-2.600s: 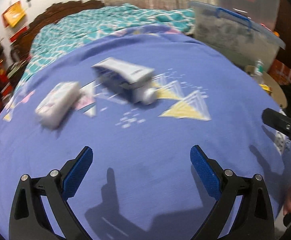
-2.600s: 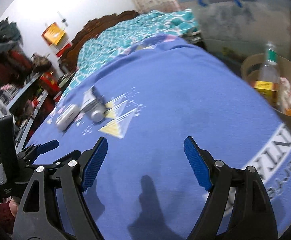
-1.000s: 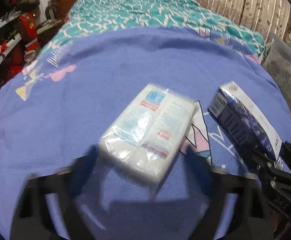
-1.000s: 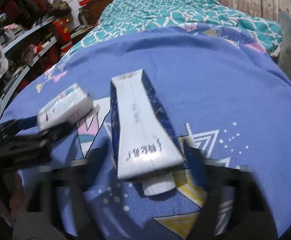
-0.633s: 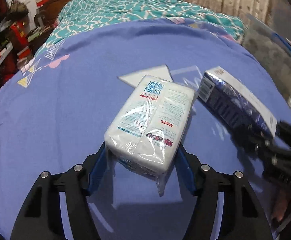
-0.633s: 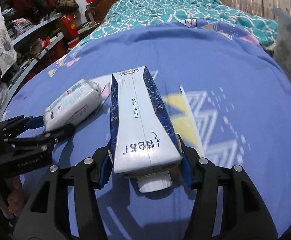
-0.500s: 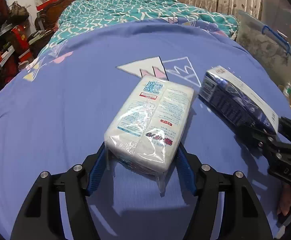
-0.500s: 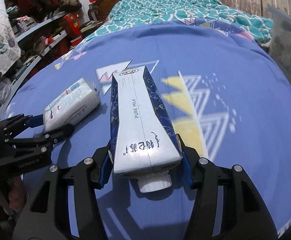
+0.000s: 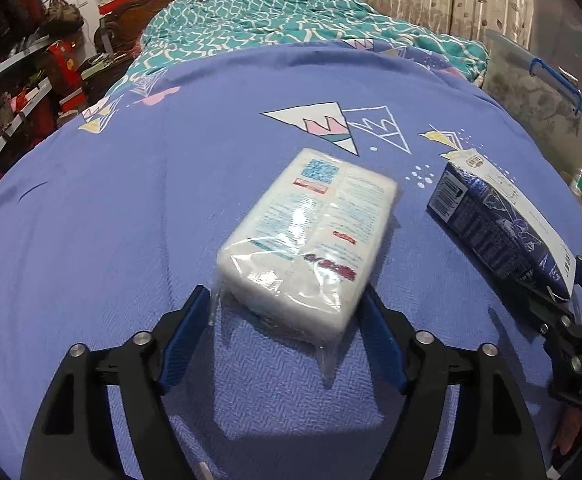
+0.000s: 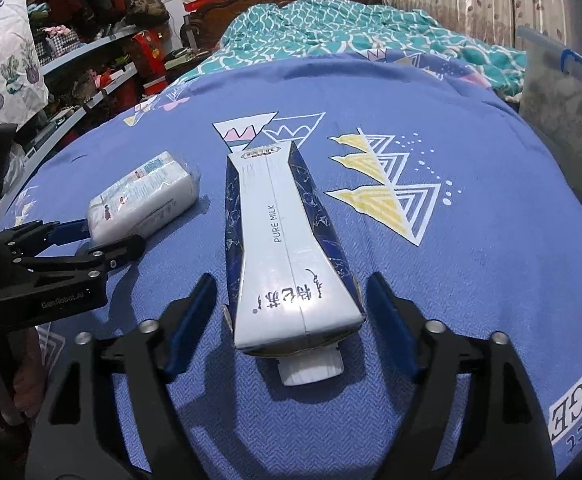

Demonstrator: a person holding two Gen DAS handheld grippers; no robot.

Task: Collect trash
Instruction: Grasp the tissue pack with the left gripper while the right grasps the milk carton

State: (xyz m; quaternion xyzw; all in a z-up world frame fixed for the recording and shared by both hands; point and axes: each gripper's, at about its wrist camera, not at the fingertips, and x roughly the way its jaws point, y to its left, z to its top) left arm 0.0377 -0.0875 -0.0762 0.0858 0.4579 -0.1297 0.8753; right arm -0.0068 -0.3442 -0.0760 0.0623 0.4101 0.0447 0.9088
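A white plastic-wrapped tissue pack (image 9: 307, 240) lies on the purple bedsheet. My left gripper (image 9: 287, 312) has its blue pads closed against the pack's near end; it also shows in the right wrist view (image 10: 91, 240), with the pack (image 10: 143, 196). A blue and white "Pure Milk" carton (image 10: 287, 248) lies on its side with its white cap toward me. My right gripper (image 10: 291, 312) has its pads against the carton's near end. The carton also shows at the right of the left wrist view (image 9: 499, 224).
The purple bedsheet (image 10: 471, 280) with triangle prints covers the bed. A teal quilt (image 10: 351, 24) lies behind it. A clear storage bin (image 9: 543, 96) stands at the right. Cluttered shelves (image 10: 83, 48) stand at the left.
Both grippers came down from above the bed and closed, the left on the tissue pack and the right on the milk carton. In the last half second both held objects shifted slightly over the sheet.
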